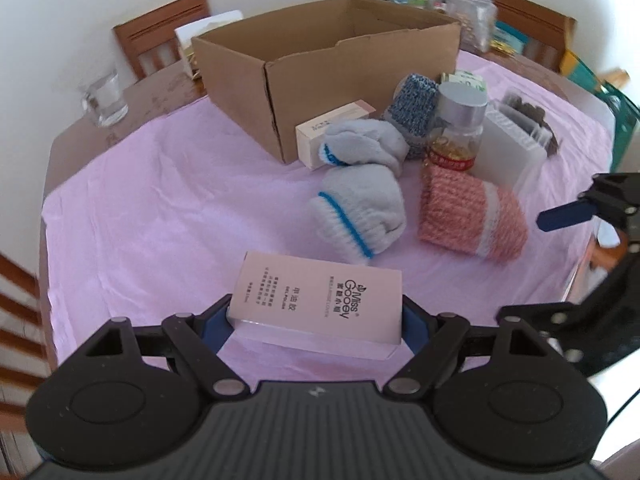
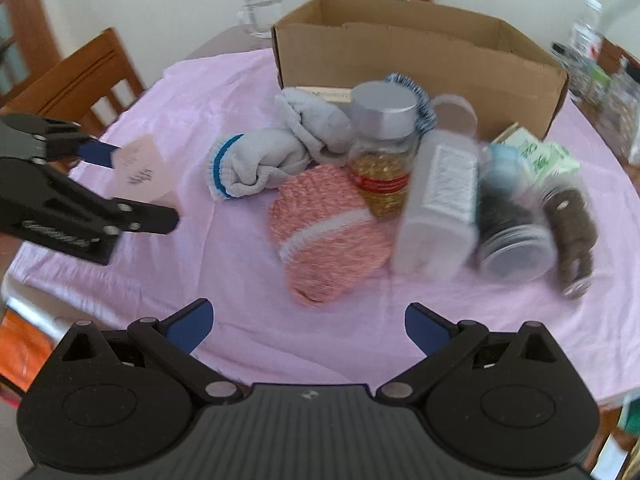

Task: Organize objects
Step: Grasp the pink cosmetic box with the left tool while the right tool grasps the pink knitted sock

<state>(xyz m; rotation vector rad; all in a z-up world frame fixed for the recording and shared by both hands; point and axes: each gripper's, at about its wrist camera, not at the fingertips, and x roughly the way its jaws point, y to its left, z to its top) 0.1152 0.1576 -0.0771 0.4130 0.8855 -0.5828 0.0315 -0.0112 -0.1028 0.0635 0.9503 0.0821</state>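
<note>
My left gripper is shut on a pale pink "Miss Gooey" box and holds it just above the pink cloth; it also shows in the right wrist view. My right gripper is open and empty, in front of a pink knitted roll. Behind the roll lie grey socks with blue trim, a capsule bottle with a silver cap and a white bottle. An open cardboard box stands at the back, also shown in the right wrist view.
A pink cloth covers the wooden table. A glass mug stands at the far left. A second small box leans by the cardboard box. Clear jars, a brown roll and a green pack crowd the right. Chairs surround the table.
</note>
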